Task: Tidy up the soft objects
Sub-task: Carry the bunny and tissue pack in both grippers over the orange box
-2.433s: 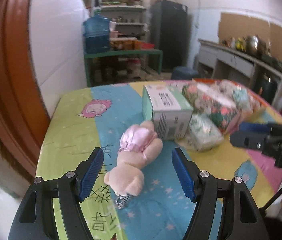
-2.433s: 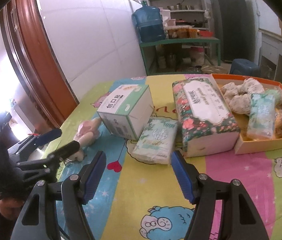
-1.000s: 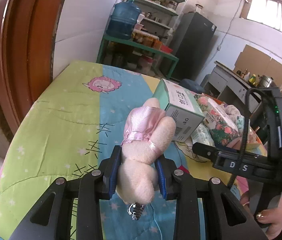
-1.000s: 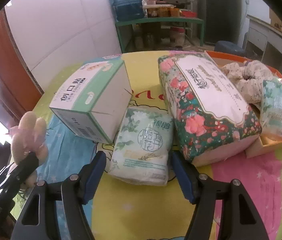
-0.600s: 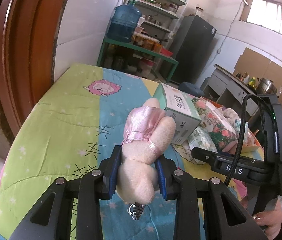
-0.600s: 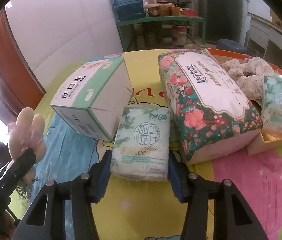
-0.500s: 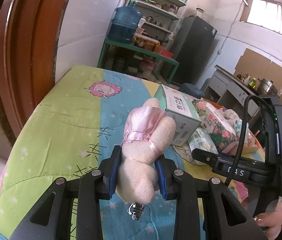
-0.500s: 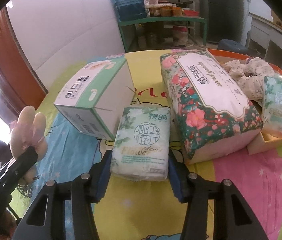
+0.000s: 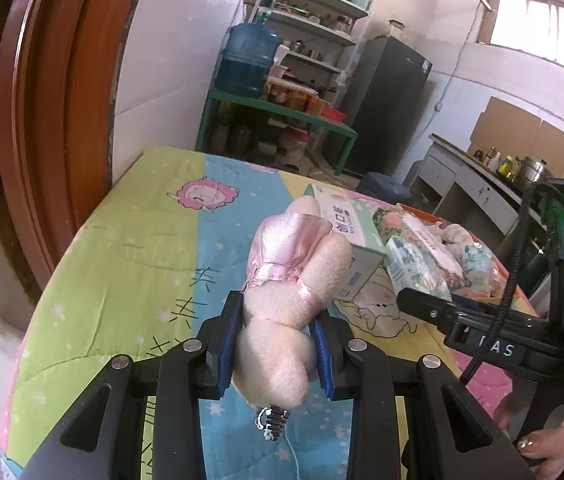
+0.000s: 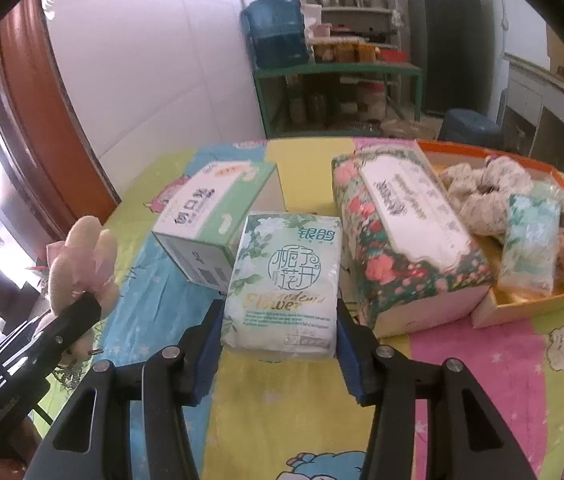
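Two grips at once: my left gripper (image 9: pixel 276 350) has its jaws pressed into a pink-dressed plush toy (image 9: pixel 291 284), held above the cartoon-print table (image 9: pixel 122 264). My right gripper (image 10: pixel 280 330) has just been closing its jaws, and they now clamp the near end of a green floral tissue pack (image 10: pixel 283 280). It sits between a green-and-white box (image 10: pixel 212 220) on the left and a rose-patterned tissue pack (image 10: pixel 401 236) on the right. Farther right, an orange tray (image 10: pixel 537 306) holds more soft packs.

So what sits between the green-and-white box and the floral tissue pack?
The white gardenia tissue pack, clamped by the right gripper, seen in the right wrist view.
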Demonstrator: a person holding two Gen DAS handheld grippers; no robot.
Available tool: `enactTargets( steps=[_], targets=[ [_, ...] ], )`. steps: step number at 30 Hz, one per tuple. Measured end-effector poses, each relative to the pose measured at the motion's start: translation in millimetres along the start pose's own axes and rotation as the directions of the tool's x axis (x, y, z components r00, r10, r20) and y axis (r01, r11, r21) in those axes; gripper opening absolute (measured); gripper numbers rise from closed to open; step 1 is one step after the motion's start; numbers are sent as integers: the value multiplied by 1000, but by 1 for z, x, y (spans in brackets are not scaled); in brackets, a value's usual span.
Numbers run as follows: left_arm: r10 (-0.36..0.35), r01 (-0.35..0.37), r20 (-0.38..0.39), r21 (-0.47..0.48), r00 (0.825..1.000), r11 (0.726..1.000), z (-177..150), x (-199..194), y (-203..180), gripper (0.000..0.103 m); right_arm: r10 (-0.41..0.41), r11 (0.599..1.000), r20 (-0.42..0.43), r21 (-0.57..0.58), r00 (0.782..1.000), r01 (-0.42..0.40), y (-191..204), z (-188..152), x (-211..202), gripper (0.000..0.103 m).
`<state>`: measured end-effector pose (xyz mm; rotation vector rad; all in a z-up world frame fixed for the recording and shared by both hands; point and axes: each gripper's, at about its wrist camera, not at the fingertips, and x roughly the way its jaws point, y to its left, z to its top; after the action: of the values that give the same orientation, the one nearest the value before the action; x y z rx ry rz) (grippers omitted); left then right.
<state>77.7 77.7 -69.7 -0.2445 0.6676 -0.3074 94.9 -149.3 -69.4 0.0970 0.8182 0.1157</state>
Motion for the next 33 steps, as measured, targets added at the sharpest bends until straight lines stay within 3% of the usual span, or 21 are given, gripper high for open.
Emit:
enactTargets(
  steps=[14, 33],
  targets=[
    [14, -16, 34, 53, 999, 998, 11, -14, -38, 33, -3, 1000, 139, 8, 990, 1, -27, 9, -59, 52],
    [-74, 67, 41, 151, 996, 986, 23, -8, -131, 33, -39, 991, 228, 137, 973, 8, -113, 6, -108, 52]
  ],
)
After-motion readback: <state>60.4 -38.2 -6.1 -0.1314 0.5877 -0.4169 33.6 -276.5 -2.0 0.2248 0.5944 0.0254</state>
